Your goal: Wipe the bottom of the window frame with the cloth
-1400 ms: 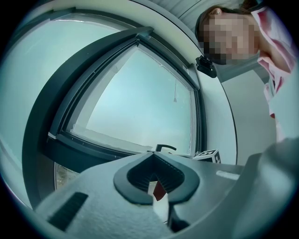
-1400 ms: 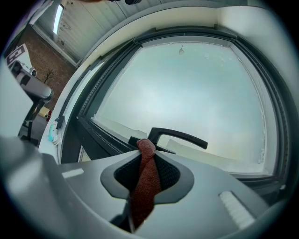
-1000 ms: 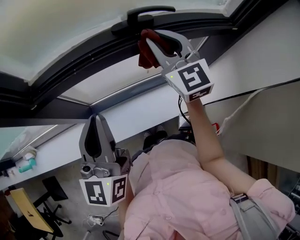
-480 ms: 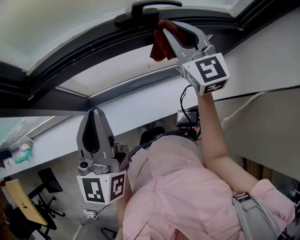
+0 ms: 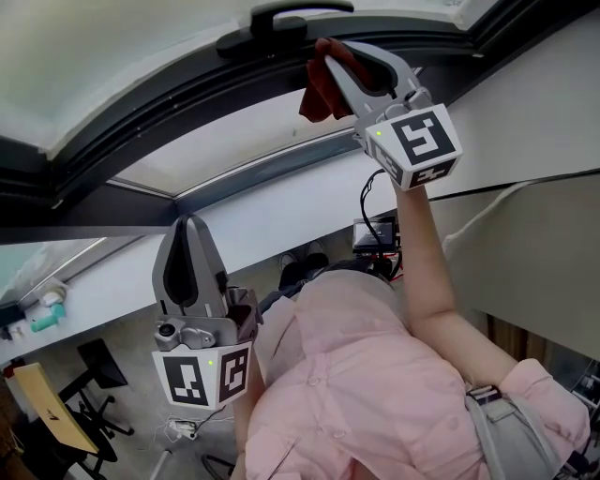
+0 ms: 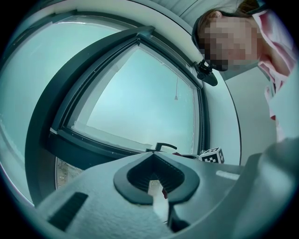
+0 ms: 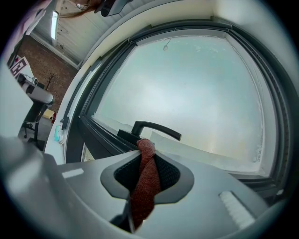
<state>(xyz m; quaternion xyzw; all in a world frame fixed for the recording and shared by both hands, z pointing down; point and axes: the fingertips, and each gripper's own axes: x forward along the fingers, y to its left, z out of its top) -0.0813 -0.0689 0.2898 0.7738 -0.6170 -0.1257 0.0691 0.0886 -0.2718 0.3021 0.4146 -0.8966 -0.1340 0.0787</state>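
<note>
The right gripper (image 5: pixel 339 64) is raised to the window frame (image 5: pixel 187 103) with its jaws clenched on the cloth (image 5: pixel 317 92), a rust-red woven rag bunched into a twisted rope between the pads. In the right gripper view a knob of fabric sticks out past the jaw tips, while the rest runs back through the jaws toward the gripper's body. That knob sits at the frame's bottom rail, right under the dark handle (image 5: pixel 281 17) and nearer the frame's right corner than its left. Whether it presses on the rail or only grazes it cannot be told from these views.

The cloth looks light, soft and limp — it will fold wherever it is pushed and has no stiffness of its own. The hold near its middle seems sound, but only the short knob beyond the tips can do the wiping, so that part should be kept on the rail. The coarse weave should give it some drag along the rail, so a loose pinch could let it creep out of the jaws.

The left gripper (image 5: pixel 190 232) hangs low, well apart from the frame, its jaws closed together on nothing.
</note>
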